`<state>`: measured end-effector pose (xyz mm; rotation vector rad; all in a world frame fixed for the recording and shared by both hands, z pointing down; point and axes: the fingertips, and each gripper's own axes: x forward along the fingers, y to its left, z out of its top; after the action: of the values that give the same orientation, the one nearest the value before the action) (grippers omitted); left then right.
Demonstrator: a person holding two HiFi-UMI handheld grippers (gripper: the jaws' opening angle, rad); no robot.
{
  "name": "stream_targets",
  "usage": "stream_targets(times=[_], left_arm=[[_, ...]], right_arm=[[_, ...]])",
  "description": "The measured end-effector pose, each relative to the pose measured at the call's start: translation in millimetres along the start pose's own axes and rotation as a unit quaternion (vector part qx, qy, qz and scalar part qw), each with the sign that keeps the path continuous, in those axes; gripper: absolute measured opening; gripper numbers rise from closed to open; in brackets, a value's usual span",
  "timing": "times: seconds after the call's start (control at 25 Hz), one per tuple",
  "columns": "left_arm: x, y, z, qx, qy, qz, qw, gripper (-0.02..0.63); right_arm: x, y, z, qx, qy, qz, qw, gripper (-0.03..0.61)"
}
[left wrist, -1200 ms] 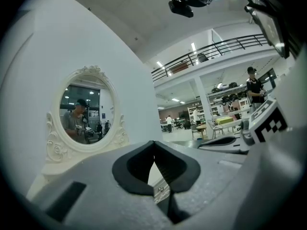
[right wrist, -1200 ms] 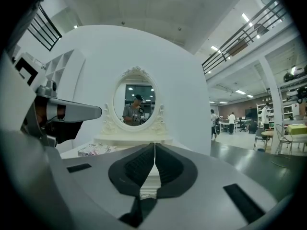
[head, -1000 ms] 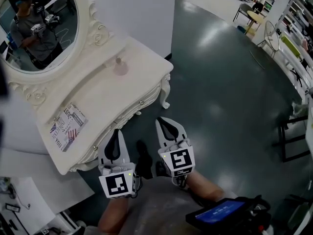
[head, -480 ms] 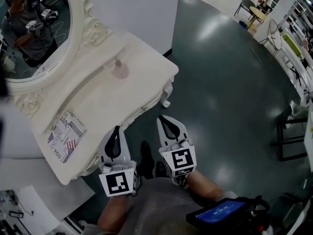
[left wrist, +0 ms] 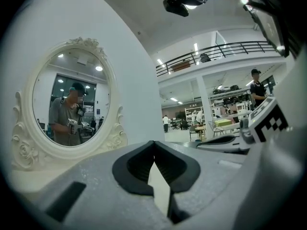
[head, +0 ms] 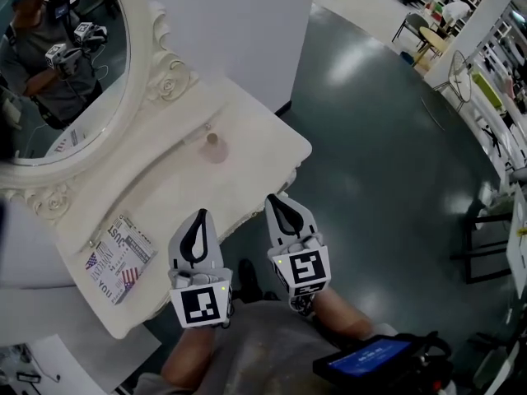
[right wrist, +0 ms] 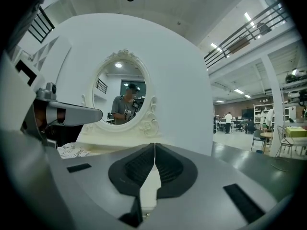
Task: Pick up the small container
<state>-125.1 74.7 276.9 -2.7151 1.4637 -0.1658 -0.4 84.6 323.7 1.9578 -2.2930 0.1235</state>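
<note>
A small pale pink container with a narrow neck stands on the cream dressing table, near its back right part below the oval mirror. My left gripper hovers at the table's front edge, jaws shut and empty. My right gripper is beside it, just off the table's front right edge over the floor, also shut with nothing held. Both tips point toward the table, well short of the container. In the left gripper view the shut jaws face the mirror; the right gripper view shows its shut jaws likewise.
A printed card or booklet lies on the table's left front. A white wall panel rises behind the table. Dark glossy floor spreads to the right, with chairs and shelving far off. A handheld screen sits at bottom right.
The view has shifted so the table and container sit lower and nearer. Both grippers stay shut, the left one now over the table's front edge.
</note>
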Motion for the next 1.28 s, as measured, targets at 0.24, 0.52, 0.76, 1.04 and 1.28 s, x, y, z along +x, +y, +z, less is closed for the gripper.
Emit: stream_targets(times=[0.24,0.52,0.76,1.04,1.28], left_arm=[[31,15,16,0.007,-0.022,-0.026,0.9994,0.015],[59,18,15,0.005,-0.024,-0.055,0.9982,0.015],[78,15,7,0.012,-0.016,-0.072,0.9972,0.014],[108,9,6,0.014,-0.012,-0.075,0.9970,0.015],[139,0,-1,0.010,0.009,-0.066,0.9977,0.015]], right_arm=[[30,-7,25,-0.013,-0.013,-0.023,1.000,0.014],[43,-22,28,-0.006,-0.018,-0.050,0.999,0.015],[53,-36,20,-0.004,-0.011,-0.069,0.998,0.014],[71,-54,24,0.007,-0.014,-0.063,0.998,0.014],[85,-81,11,0.017,0.001,-0.053,0.998,0.015]])
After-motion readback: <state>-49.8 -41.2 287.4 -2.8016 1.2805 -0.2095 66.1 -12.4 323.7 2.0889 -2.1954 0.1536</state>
